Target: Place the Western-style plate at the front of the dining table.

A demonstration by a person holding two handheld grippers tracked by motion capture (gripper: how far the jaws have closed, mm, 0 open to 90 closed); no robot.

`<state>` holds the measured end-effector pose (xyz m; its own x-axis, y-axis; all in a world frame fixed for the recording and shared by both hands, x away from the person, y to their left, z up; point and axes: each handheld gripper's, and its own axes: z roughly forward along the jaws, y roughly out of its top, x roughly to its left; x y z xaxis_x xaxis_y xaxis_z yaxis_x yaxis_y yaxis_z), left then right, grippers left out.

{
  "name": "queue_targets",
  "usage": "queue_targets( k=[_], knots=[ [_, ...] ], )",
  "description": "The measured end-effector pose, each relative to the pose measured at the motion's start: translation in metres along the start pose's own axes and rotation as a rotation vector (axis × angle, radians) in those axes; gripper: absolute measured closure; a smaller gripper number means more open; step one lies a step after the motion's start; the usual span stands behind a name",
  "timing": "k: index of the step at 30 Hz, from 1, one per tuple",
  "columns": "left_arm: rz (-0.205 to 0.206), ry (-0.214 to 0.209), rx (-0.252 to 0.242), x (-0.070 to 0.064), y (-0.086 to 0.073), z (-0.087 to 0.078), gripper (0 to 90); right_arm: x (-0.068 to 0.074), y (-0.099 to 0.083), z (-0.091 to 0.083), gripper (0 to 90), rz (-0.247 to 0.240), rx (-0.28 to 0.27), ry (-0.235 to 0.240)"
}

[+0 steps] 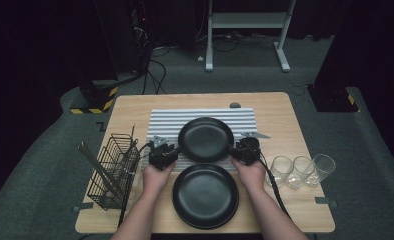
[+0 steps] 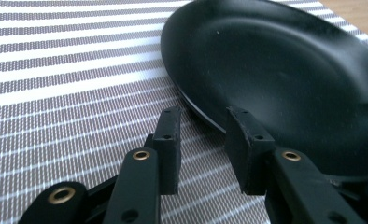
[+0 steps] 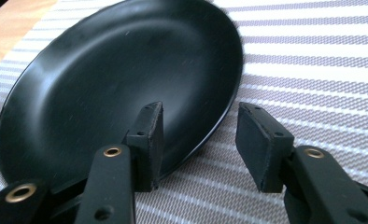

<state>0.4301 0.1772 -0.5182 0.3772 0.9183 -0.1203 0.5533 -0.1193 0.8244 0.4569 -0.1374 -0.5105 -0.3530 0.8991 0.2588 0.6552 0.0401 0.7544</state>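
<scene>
Nearest the camera, a black plate (image 1: 205,196) lies flat on the near edge of the wooden counter (image 1: 295,210), between the person's two forearms. Just beyond it a second black plate (image 1: 205,139) rests on the striped grey mat (image 1: 170,120), and both claws flank it: the left claw (image 1: 171,153) at its near-left rim, the right claw (image 1: 237,150) at its near-right rim. In the left gripper view the left claw's jaws stand apart, with the plate's rim (image 2: 196,109) running into the gap between them and neither pad pressing on it. In the right gripper view the right claw's jaws are likewise apart, one pad over the plate's inner slope (image 3: 126,93) and the other outside the rim above the mat. Neither claw grips anything yet. To the near left stands a black wire rack (image 1: 112,170); to the near right three clear glasses (image 1: 300,171) sit in a row, close to the right forearm. As a judgement, the risk lies in the pinch: the rim is thin, smooth and sloped, so a shallow or uneven bite could let the plate slip or tilt, dropping onto the nearer plate. A wide swing of the right arm could also knock the glasses.
</scene>
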Motion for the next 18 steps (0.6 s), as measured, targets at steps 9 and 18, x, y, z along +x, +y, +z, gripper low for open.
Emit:
queue_targets(
  k=[9,18],
  knots=[
    [0.046,0.027,0.03,-0.005,-0.016,-0.017,63.0,0.012,-0.015,-0.015,50.2,-0.051,-0.011,0.014],
    [0.112,0.062,0.032,-0.007,-0.034,-0.038,57.9,0.019,-0.032,-0.035,53.0,-0.092,-0.038,0.016]
  ],
)
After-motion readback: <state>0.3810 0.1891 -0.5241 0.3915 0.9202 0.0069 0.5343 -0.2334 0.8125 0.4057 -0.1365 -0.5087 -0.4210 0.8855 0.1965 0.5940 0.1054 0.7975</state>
